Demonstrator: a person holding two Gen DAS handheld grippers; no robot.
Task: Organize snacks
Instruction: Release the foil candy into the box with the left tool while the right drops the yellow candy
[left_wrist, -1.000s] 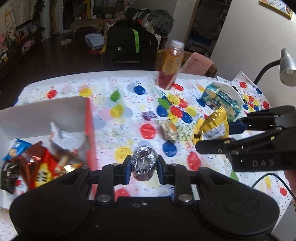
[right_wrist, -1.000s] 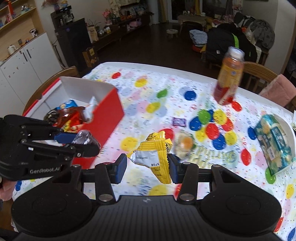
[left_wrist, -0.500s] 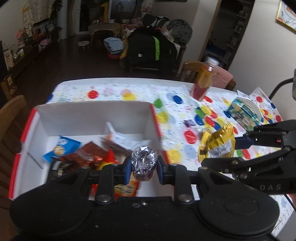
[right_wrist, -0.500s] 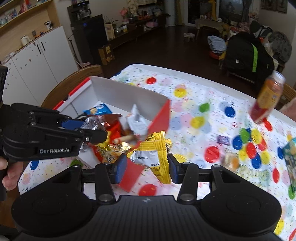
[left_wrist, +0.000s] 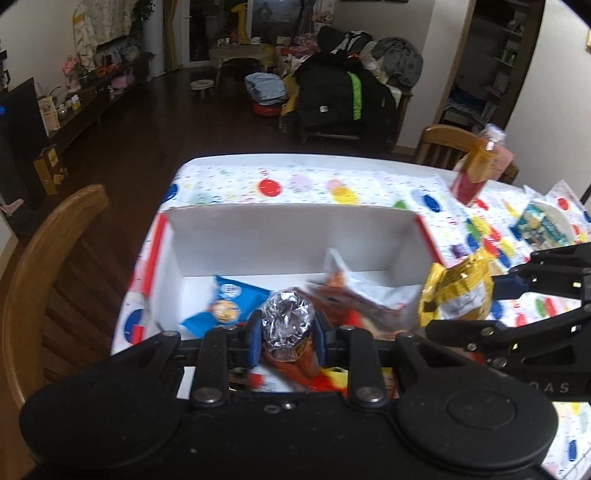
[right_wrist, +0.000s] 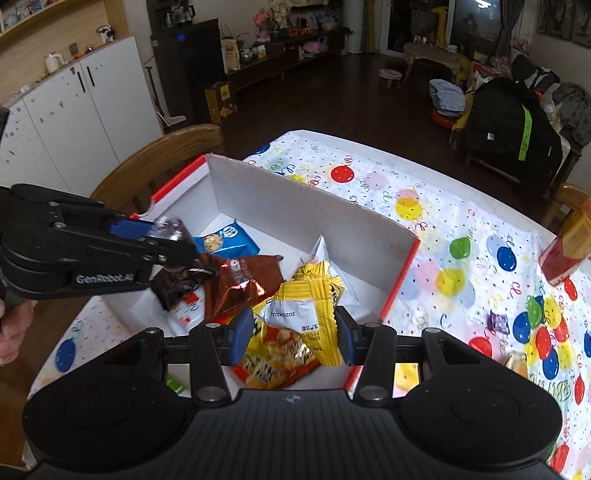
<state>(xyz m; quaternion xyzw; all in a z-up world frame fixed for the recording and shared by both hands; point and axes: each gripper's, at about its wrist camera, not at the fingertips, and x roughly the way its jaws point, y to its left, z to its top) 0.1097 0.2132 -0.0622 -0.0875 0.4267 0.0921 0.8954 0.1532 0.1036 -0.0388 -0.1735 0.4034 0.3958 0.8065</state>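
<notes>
Two snacks held over the box, ready for release.
Your left claw (left_wrist: 284, 338) grips a foil-wrapped snack (left_wrist: 287, 324); your right claw (right_wrist: 293, 334) clamps a yellow packet (right_wrist: 308, 314), both above the white box (right_wrist: 295, 206) on the desk (right_wrist: 461, 229).

Table (right_wrist: 436, 192) — balloon-print cloth, snack box (right_wrist: 295, 206), bottle (left_wrist: 476, 171)

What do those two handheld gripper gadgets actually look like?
Both are matte black plastic. The left gripper and the right gripper have blue pads on their fingers, silver pivot screws and two round housings behind. The left one's side reads "GenRobot.AI"; the right one's shows partial letters ending "DAS".
</notes>
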